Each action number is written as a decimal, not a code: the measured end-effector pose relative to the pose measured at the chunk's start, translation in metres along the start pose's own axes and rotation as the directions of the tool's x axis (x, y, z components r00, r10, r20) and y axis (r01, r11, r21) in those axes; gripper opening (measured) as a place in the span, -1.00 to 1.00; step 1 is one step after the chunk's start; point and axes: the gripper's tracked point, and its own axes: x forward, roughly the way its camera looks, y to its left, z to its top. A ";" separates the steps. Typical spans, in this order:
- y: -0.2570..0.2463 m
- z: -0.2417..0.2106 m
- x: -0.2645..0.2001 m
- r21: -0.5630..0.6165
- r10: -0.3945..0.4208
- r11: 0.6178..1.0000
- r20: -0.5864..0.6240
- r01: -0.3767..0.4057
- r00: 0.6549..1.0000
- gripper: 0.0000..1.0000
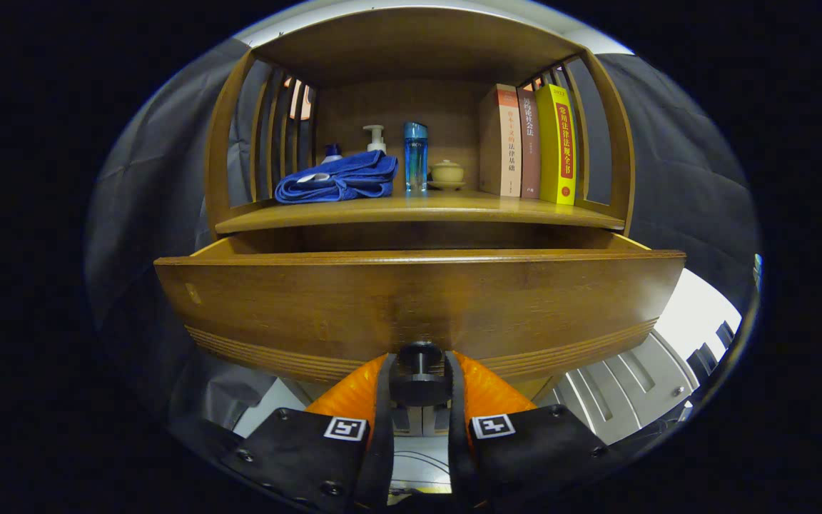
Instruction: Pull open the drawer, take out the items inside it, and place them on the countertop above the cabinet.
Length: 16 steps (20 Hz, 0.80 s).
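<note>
Drawer [418, 303] pulled partly out of the cabinet, its dark knob [419, 373] clamped between the closed jaws

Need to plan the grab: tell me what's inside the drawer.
Cannot tell: the drawer front hides the interior, though it is pulled out. The gripper is shut on the drawer knob.

I see a wooden shelf unit [418, 214] with a curved roof and thin slats [279, 128] on both sides. Dark cloth [675, 164] hangs behind it, left and right. Low on the right there is a pale grey ribbed panel [625, 385], and a bright white patch [696, 314] above that.
</note>
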 end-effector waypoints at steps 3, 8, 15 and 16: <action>0.001 -0.004 -0.012 0.004 -0.006 1.000 -0.012 0.006 1.000 -0.28; 0.002 -0.013 -0.032 0.007 -0.003 1.000 -0.038 0.004 0.999 -0.28; -0.001 -0.023 -0.054 0.001 -0.015 1.000 -0.066 0.015 0.998 -0.28; -0.001 -0.024 -0.059 0.001 -0.015 1.000 -0.070 0.015 0.997 -0.28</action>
